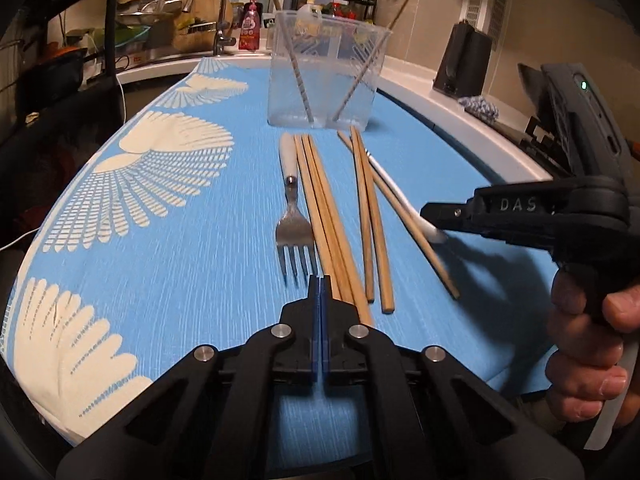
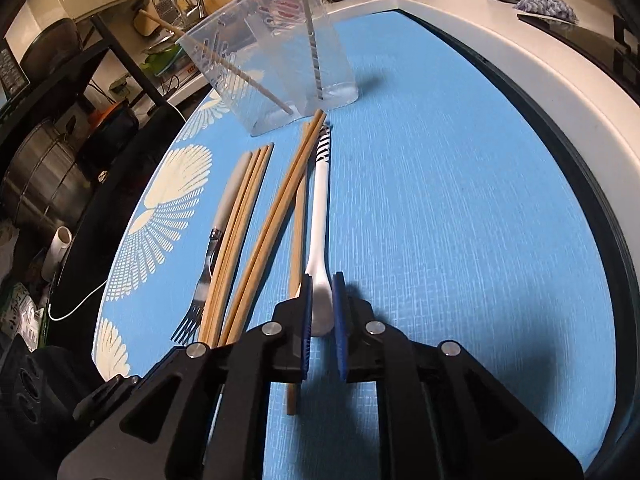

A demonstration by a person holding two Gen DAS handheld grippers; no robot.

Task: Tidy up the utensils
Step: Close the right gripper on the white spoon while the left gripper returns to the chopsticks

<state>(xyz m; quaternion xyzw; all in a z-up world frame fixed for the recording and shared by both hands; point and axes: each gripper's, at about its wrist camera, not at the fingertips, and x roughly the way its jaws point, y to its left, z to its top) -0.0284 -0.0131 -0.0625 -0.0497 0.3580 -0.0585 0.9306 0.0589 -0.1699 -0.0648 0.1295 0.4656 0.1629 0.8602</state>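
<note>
- On the blue patterned cloth (image 1: pixel 168 264), loose utensils lie in a row in front of a clear plastic holder (image 1: pixel 324 72): a fork (image 1: pixel 291 216) w/ pale handle, several wooden chopsticks (image 1: pixel 324 216), and a white spoon (image 2: pixel 320 216) w/ dark markings near its handle end.
- Holder stands upright at the far end of the cloth; two chopsticks already lean crosswise inside it. Judged: task partly done, most items still out.
- Right gripper (image 2: pixel 321 300): jaws partly open, straddling the spoon's bowl end, one blue pad on each side. Small gaps appear on both sides, so no firm grip yet; actual contact can't be confirmed.
- Left gripper (image 1: pixel 321 292): blue pads pressed together, holding nothing, poised just above the near ends of the chopsticks and beside the fork tines.
- Step in hand (judgement): pick-up of the spoon by the right gripper.
- Next move calls for: close jaws fully on the spoon, lift clear of the single chopstick (image 2: pixel 297 232) lying just beside it, carry to the holder, tilt handle or bowl down, and release inside.
- Risk: smooth, rounded spoon may slip or pivot in the pads; neighbouring chopstick may get nudged.
</note>
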